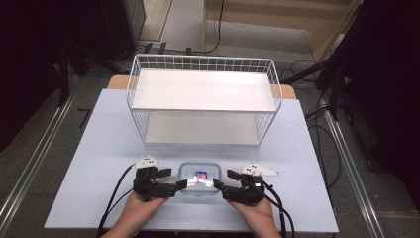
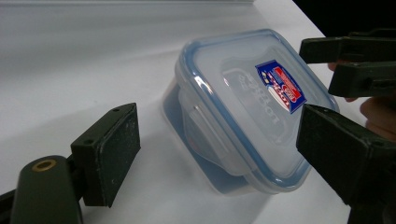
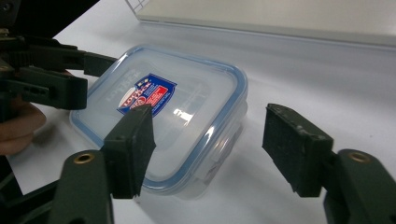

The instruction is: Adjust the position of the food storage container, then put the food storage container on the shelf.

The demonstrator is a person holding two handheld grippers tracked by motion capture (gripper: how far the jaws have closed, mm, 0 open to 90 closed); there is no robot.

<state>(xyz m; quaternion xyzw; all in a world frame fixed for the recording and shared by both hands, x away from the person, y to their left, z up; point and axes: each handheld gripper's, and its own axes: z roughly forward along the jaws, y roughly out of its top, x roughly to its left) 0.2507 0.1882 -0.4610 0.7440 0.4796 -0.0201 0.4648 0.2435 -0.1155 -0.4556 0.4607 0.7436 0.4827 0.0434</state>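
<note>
— Where is the box [image 1: 199, 179]?
— It sits on the table [image 1: 99, 148], near the front edge, between both grippers. Its lid [image 2: 261, 93] has a blue rim and a sticker [image 3: 147, 93].
— What does the left gripper [image 1: 182, 184] do?
— Its jaws are spread at the box's left side and pinch nothing.
— And the right gripper [image 1: 218, 184]?
— Spread too, at the right side; one pad is over the lid.
— Behind?
— A wire basket [image 1: 203, 101], well apart.

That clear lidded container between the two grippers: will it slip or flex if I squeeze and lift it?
The container looks like rigid plastic, so probably little flex. Its glossy lid suggests the walls may be slippery. It appears empty, so likely light and apt to slide if nudged.
</note>
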